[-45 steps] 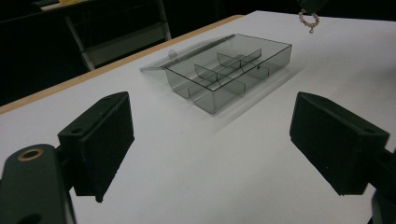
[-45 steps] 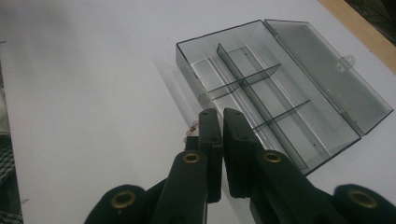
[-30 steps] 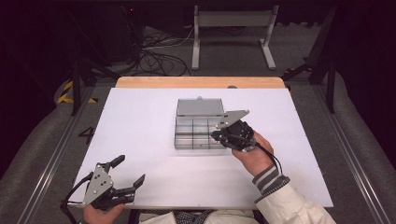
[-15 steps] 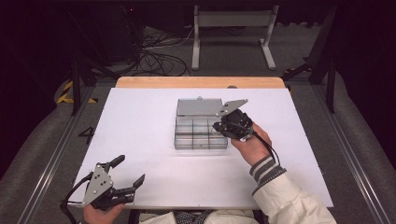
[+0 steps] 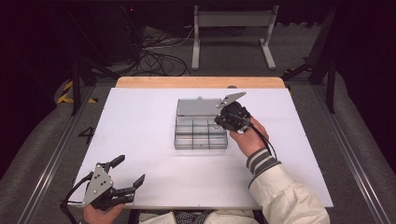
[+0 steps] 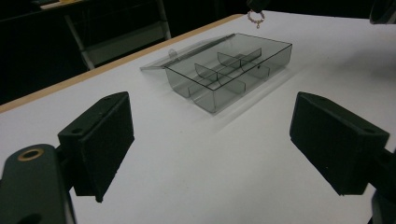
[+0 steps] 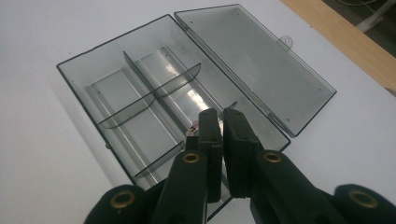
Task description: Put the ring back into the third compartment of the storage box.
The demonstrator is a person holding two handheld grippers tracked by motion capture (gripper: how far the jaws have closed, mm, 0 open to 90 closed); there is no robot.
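A clear grey compartment box [image 5: 201,134] lies in the middle of the white table, its lid [image 5: 198,107] folded open flat behind it. My right gripper [image 5: 220,121] hovers over the box's far right corner, shut on a small beaded ring [image 6: 256,18]. In the right gripper view the jaws [image 7: 219,115] stand nearly together above a right-hand compartment of the box [image 7: 140,105], with a bit of the ring [image 7: 194,127] at the left jaw. My left gripper [image 5: 130,170] rests open near the table's front left; nothing lies between its pads [image 6: 100,140], and the box [image 6: 229,70] sits ahead.
The white tabletop [image 5: 140,121] ends at a wooden strip [image 5: 201,82] on the far side. Beyond it stand a metal frame [image 5: 233,18] and cables [image 5: 159,56] on the floor. A rail [image 5: 51,158] runs along the table's left side.
My right gripper has moved away from the person along the box's right side, from the near compartments toward the far right corner. The left gripper has stayed put.
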